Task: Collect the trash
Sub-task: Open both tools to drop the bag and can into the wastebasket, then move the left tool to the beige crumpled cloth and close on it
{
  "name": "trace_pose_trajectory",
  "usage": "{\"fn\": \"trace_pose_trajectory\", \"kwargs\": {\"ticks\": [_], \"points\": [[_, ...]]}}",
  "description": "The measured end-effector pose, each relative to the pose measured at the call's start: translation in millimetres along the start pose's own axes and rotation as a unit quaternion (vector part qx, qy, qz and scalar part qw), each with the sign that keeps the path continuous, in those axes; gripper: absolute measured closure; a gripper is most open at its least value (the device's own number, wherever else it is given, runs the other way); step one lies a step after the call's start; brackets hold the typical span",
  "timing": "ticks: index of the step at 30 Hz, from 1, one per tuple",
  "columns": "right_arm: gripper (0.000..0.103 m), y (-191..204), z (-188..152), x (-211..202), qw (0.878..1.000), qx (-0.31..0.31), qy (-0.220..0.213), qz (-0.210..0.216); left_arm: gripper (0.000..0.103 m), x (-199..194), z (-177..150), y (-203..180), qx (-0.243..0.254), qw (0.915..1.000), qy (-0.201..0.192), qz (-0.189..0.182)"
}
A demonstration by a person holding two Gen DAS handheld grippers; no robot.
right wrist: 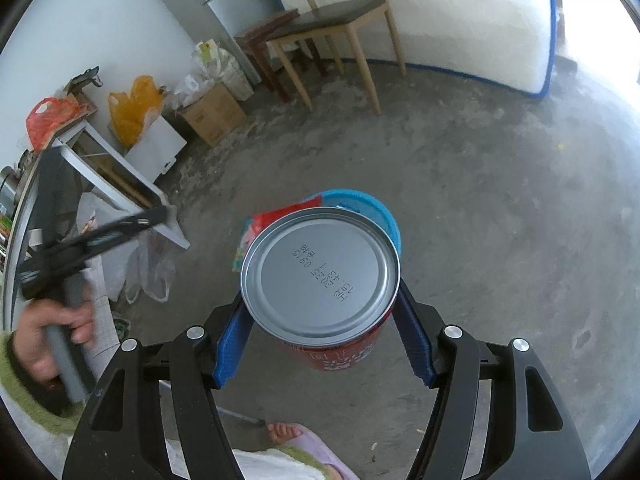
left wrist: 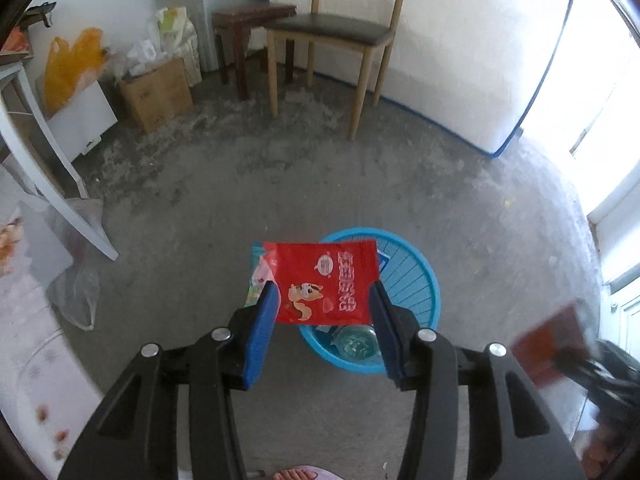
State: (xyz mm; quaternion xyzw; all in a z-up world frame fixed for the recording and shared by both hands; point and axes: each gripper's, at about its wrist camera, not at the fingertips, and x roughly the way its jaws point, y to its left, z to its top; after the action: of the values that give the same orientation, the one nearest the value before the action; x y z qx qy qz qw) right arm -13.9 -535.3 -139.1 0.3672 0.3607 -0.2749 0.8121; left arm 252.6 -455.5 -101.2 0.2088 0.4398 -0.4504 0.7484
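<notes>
Two pieces of trash hang over our blue basket (left wrist: 416,280) on the floor: the left gripper (left wrist: 324,300), jaws spread, frees a red wrapper (left wrist: 324,280), while the right gripper (right wrist: 320,304) pinches a red can (right wrist: 320,272), likely dropped next.

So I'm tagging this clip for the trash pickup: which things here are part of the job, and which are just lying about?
Part of the job:
- red snack wrapper, between the left claw's open pads
- red can, gripped by the right claw
- blue basket, already holding trash

Lying about:
- wooden chair
- dark stool
- cardboard box
- orange plastic bag
</notes>
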Motion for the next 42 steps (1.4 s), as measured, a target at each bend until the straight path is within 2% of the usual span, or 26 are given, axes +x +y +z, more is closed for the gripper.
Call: {"fn": "trace_pose_trajectory", "kwargs": {"ticks": [4,6,11,13,15,18,20,23,28,32,37,39,42], "points": [[0.04,7.5,10.9,24.6,0.999,0.006,0.026,0.034,0.057,-66.5,-13.4,19.0,-0.031,0.9988,-0.028,-0.027],[0.04,17.8,24.8,50.3,0.998,0.003,0.041,0.057,0.057,-103.9,-27.3,33.7,-0.049,0.9969,-0.047,-0.037],[0.04,41.6,55.3,126.4,0.995,0.006,0.074,0.073,0.055,-193.6,-74.9,74.8,-0.087,0.9907,-0.102,-0.019],[0.039,45.4,62.9,157.8,0.994,0.014,0.082,0.066,0.051,-222.4,-96.7,88.0,-0.1,0.9882,-0.116,0.003],[0.034,42.6,67.6,199.9,0.992,0.026,0.108,0.06,0.05,-246.3,-120.2,99.5,-0.116,0.9855,-0.121,0.029],[0.03,21.7,55.9,248.0,0.987,0.058,0.151,0.002,0.048,-277.0,-159.4,115.9,-0.15,0.9798,-0.121,0.055],[0.03,4.9,46.5,252.1,0.983,0.091,0.158,-0.019,0.048,-289.3,-177.4,121.9,-0.161,0.9774,-0.118,0.07],[0.03,-13.4,37.0,234.1,0.982,0.12,0.143,-0.005,0.047,-303.9,-200.6,126.5,-0.172,0.9734,-0.122,0.09],[0.03,-28.5,29.7,174.3,0.989,0.104,0.108,-0.008,0.046,-305.8,-222.2,137.7,-0.205,0.9667,-0.125,0.089],[0.03,-18.7,36.9,125.6,0.994,0.076,0.084,0.004,0.046,-309.9,-239.9,141.9,-0.223,0.9617,-0.132,0.09],[0.024,21.4,32.3,53.9,0.997,0.019,0.053,0.052,0.039,-318.1,-266.5,144.3,-0.245,0.955,-0.131,0.103],[0.024,49.8,24.5,17.5,0.995,-0.023,0.044,0.087,0.038,-319.5,-279.2,146.2,-0.256,0.9521,-0.131,0.105],[0.024,91.2,16.8,-11.8,0.988,-0.079,0.039,0.127,0.036,-319.4,-297.3,150.1,-0.273,0.9471,-0.129,0.11]]}}
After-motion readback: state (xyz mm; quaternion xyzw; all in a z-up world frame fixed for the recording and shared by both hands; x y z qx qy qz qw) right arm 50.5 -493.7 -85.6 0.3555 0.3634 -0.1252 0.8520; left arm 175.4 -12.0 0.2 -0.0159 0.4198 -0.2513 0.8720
